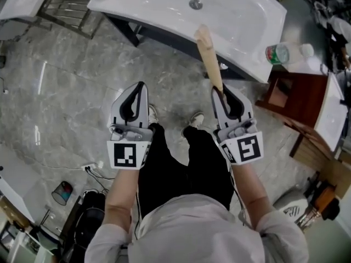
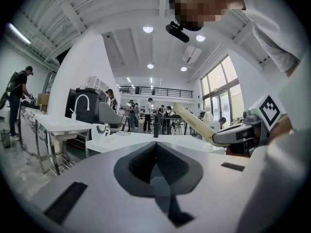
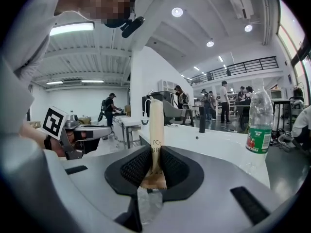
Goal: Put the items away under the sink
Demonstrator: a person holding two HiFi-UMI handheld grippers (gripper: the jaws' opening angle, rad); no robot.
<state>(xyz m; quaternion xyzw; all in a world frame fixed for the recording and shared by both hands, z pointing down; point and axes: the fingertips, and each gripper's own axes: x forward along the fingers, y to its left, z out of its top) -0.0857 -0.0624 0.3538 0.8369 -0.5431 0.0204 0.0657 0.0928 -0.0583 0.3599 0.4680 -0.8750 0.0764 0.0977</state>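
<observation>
My right gripper is shut on the lower end of a long beige paper-wrapped stick. The stick points up and away toward the white sink, and its tip overlaps the sink's front edge. In the right gripper view the stick stands upright between the jaws of that gripper, with some print on its wrapper. My left gripper is shut with nothing in it and is held level beside the right one, over the grey marble floor. The left gripper view shows this gripper and the stick to its right.
A clear bottle with a green label stands at the sink's right end and shows again. A white mug sits at the sink's left end. A dark base lies below the sink. A brown wooden cabinet stands to the right.
</observation>
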